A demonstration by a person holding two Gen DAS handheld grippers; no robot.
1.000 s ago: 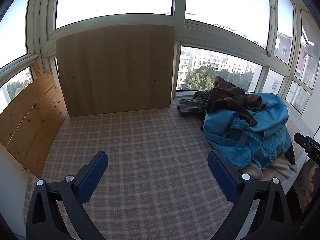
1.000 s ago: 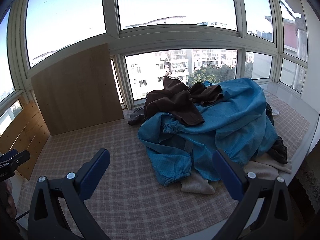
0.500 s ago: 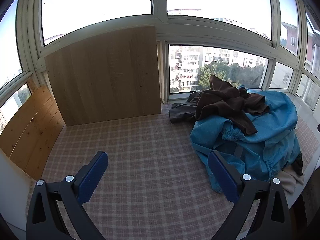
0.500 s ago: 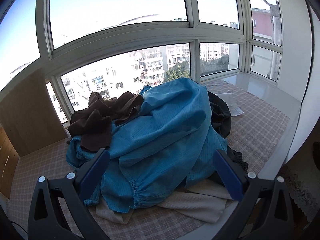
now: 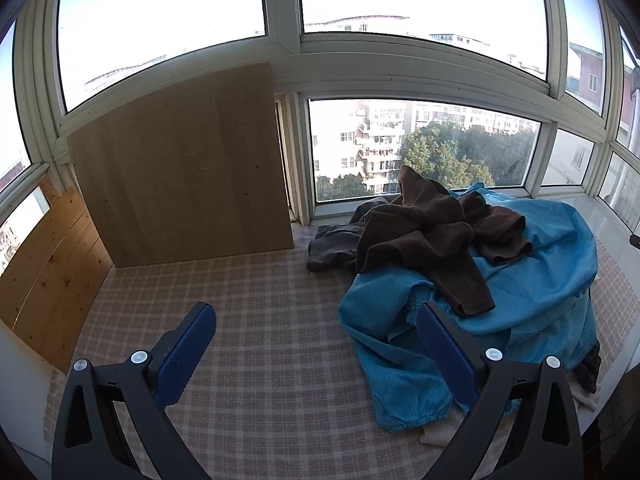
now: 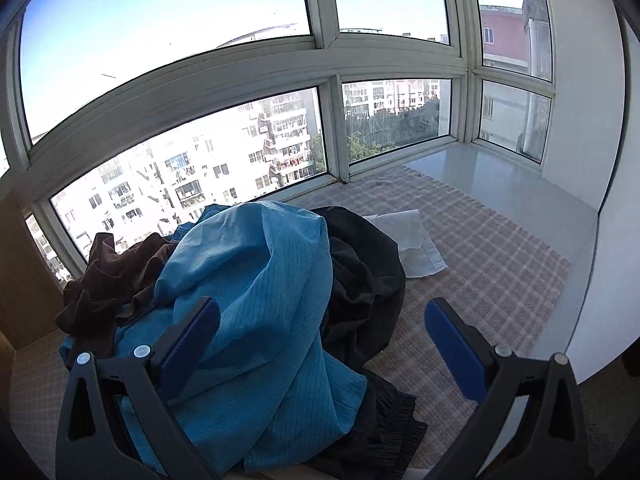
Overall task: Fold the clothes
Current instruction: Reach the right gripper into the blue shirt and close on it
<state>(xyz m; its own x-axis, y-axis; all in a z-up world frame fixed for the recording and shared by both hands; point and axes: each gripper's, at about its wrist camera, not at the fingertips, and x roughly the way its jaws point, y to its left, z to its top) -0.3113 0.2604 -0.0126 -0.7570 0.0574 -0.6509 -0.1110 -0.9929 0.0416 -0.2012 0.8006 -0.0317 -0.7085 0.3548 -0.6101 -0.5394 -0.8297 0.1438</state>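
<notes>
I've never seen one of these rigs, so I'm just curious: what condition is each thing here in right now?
Left gripper: open, holding nothing.
Right gripper: open, holding nothing.
Blue garment: crumpled, unfolded, in the pile.
Brown garment: bunched up on top of the blue one.
Black garment: rumpled, partly under the blue one.
White cloth: lying flat beside the pile.
Checked cloth: spread flat.

No text, label, brand, number or sign can be read in either view.
</notes>
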